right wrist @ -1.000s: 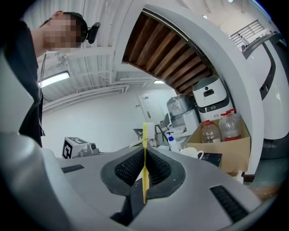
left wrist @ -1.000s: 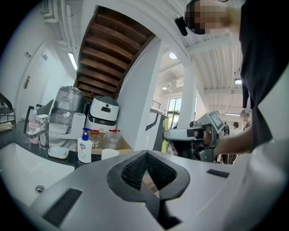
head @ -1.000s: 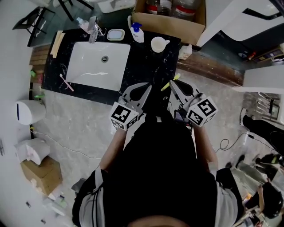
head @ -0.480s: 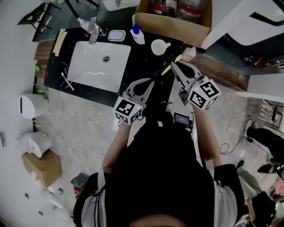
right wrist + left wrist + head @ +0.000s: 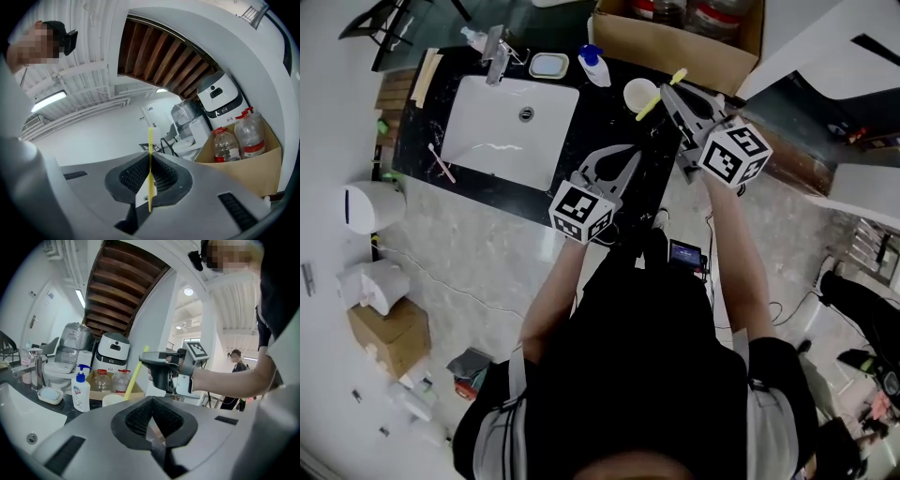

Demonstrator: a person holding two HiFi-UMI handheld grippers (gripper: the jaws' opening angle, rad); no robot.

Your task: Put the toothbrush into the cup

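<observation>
My right gripper (image 5: 667, 90) is shut on a yellow toothbrush (image 5: 650, 105) and holds it in the air just right of the white cup (image 5: 633, 91) on the black counter. In the right gripper view the toothbrush (image 5: 150, 164) stands upright between the jaws, bristles on top. From the left gripper view I see the toothbrush (image 5: 136, 372) slanting above the cup (image 5: 111, 400), held by the right gripper (image 5: 157, 369). My left gripper (image 5: 630, 157) is shut on nothing, nearer the counter's front edge.
A white sink (image 5: 511, 131) with a faucet (image 5: 495, 45) takes up the counter's left. A soap dish (image 5: 548, 66) and a pump bottle (image 5: 592, 67) stand behind it. A pink toothbrush (image 5: 442, 163) lies left. A cardboard box (image 5: 675, 47) with bottles is beyond the cup.
My right gripper has carried the yellow toothbrush away from the body and up to the cup. The left gripper has edged forward a little.
</observation>
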